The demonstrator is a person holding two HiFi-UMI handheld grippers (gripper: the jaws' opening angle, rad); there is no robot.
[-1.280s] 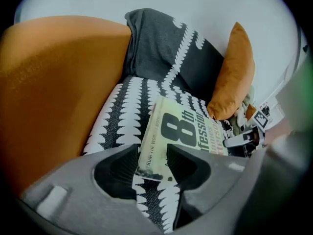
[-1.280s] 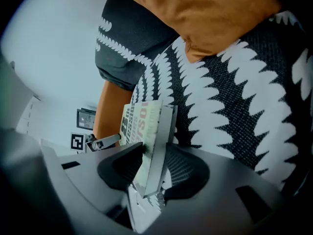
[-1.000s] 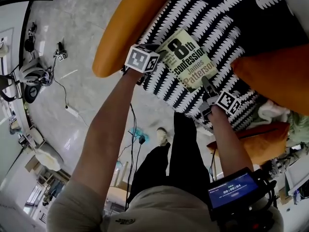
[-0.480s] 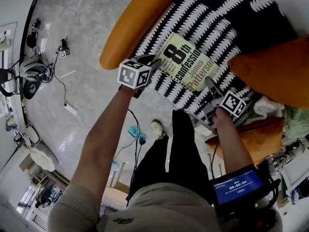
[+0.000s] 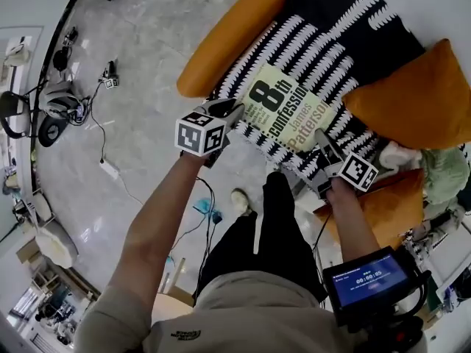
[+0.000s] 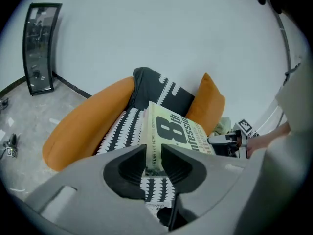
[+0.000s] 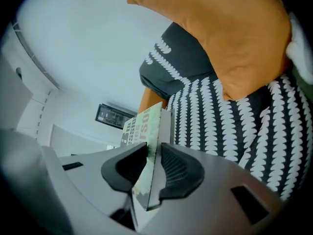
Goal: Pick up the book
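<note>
Your left gripper [image 6: 154, 163] and right gripper [image 7: 154, 166] both have their jaws closing on the book [image 5: 288, 116]. They pinch it at opposite corners and hold it cover up, off the seat, over the front edge of the orange sofa [image 5: 221, 46]. A black-and-white patterned throw [image 5: 324, 43] covers the seat, with an orange cushion [image 5: 412, 101] at its right. A white power strip [image 5: 109, 169] lies on the grey marble floor [image 5: 147, 35].

Small print on the book [image 5: 287, 109] is unreadable, and the orange cushion [image 5: 419, 101] is cut off at right.
</note>
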